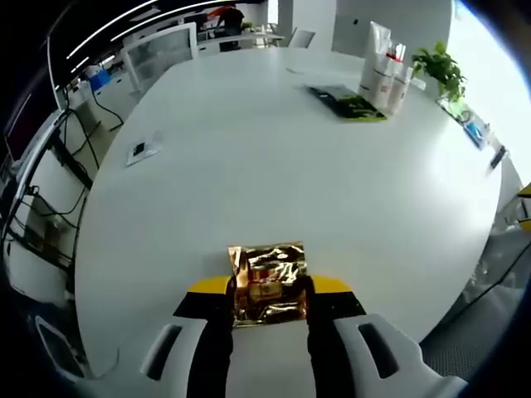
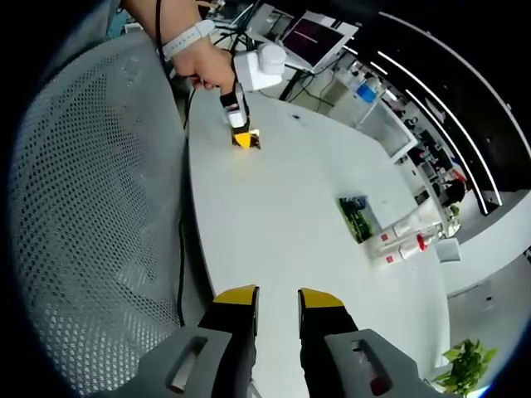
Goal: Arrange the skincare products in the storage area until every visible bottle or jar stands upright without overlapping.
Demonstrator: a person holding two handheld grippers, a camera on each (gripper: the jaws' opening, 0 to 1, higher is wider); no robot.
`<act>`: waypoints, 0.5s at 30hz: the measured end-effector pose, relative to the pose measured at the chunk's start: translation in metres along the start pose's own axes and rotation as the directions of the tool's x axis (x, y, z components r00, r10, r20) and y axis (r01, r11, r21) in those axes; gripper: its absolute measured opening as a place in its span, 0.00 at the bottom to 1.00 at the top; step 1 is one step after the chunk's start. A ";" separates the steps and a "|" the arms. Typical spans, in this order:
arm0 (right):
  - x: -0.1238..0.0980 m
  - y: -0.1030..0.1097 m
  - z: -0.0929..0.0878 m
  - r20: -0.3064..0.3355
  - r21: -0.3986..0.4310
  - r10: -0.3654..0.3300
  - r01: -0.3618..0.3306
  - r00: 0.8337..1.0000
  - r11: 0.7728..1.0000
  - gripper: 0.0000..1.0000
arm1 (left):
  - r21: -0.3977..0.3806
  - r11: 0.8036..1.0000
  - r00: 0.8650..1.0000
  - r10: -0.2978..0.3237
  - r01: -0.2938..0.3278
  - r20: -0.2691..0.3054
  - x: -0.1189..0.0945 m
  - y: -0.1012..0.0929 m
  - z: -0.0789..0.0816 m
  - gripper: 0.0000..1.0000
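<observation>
My left gripper [image 1: 270,288] is shut on a crumpled gold foil packet [image 1: 267,278], held just above the near part of the white table [image 1: 249,166]. Several white skincare bottles with red caps [image 1: 383,76] stand far off at the back right, beside a dark tray [image 1: 348,103]. In the right gripper view, my right gripper [image 2: 278,300] stands open with nothing between its yellow-tipped jaws, over the table edge. There a hand holds the left gripper [image 2: 242,133] with the gold packet [image 2: 247,140], and the bottles [image 2: 404,238] lie or stand past the dark tray [image 2: 357,217].
A grey mesh chair back [image 2: 83,207] lies close on the left of the right gripper. A potted plant [image 1: 441,68] sits at the table's far right edge. A small flat card [image 1: 141,151] lies at the left. Office chairs and monitors [image 2: 314,37] ring the table.
</observation>
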State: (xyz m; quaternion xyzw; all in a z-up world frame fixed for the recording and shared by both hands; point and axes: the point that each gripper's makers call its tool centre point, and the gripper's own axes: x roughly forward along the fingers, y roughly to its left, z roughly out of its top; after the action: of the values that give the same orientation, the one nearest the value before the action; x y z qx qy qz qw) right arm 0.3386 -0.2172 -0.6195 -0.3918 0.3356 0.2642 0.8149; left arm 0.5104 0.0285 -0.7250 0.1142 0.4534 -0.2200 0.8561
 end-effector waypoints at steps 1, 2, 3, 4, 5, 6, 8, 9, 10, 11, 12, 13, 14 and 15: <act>0.000 0.000 0.000 0.000 -0.001 0.000 0.000 1.000 1.000 0.12 | 0.000 1.000 1.000 0.000 0.000 0.001 0.000 0.000 0.000 0.34; 0.000 0.000 0.000 0.000 -0.002 0.001 -0.001 1.000 1.000 0.12 | -0.002 1.000 1.000 0.001 -0.001 0.002 0.000 0.000 0.000 0.34; 0.000 0.000 0.000 0.000 -0.001 0.002 -0.002 1.000 1.000 0.12 | -0.001 1.000 1.000 0.001 -0.001 0.003 0.000 0.000 0.000 0.33; 0.000 0.000 0.000 -0.001 -0.001 0.001 -0.001 1.000 1.000 0.12 | 0.003 1.000 1.000 0.000 0.000 0.004 -0.001 -0.001 0.000 0.33; 0.000 0.000 0.000 -0.002 0.000 0.001 -0.001 1.000 1.000 0.12 | 0.003 1.000 1.000 0.000 0.000 0.004 -0.001 -0.001 0.000 0.33; 0.000 0.000 0.000 -0.002 0.001 0.000 0.000 1.000 1.000 0.12 | 0.002 1.000 1.000 0.000 0.000 0.004 -0.001 0.000 0.000 0.33; 0.000 0.000 -0.001 -0.002 0.001 -0.001 0.001 1.000 1.000 0.12 | 0.003 1.000 1.000 -0.002 0.002 0.005 0.000 -0.001 0.000 0.33; 0.000 0.000 -0.001 -0.003 0.003 -0.001 0.001 1.000 1.000 0.12 | 0.002 1.000 1.000 -0.003 0.003 0.005 0.000 -0.001 0.000 0.33; 0.000 0.000 -0.001 -0.004 0.003 -0.002 0.002 1.000 1.000 0.12 | 0.001 1.000 1.000 -0.004 0.004 0.006 0.000 -0.001 0.000 0.33; 0.000 -0.001 -0.001 -0.004 0.003 -0.003 0.003 1.000 1.000 0.12 | 0.000 1.000 1.000 -0.004 0.004 0.007 0.000 -0.001 0.000 0.33; 0.000 -0.001 -0.001 -0.003 0.004 -0.003 0.003 1.000 1.000 0.12 | -0.002 1.000 1.000 -0.004 0.004 0.007 0.000 -0.001 0.000 0.33; 0.000 0.000 -0.001 -0.004 0.003 -0.003 0.003 1.000 1.000 0.12 | -0.002 1.000 1.000 -0.004 0.004 0.008 0.000 -0.001 0.000 0.33; 0.000 0.000 -0.001 -0.005 0.004 -0.003 0.003 1.000 1.000 0.12 | -0.001 1.000 1.000 -0.005 0.005 0.008 0.000 -0.001 0.000 0.33; 0.000 0.000 -0.001 -0.006 0.004 -0.003 0.003 1.000 1.000 0.12 | -0.002 1.000 1.000 -0.006 0.006 0.007 0.000 -0.001 0.000 0.33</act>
State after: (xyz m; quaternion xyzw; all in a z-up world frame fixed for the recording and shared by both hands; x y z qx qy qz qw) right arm 0.3385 -0.2184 -0.6199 -0.3913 0.3377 0.2609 0.8153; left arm 0.5095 0.0274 -0.7248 0.1114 0.4508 -0.2224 0.8573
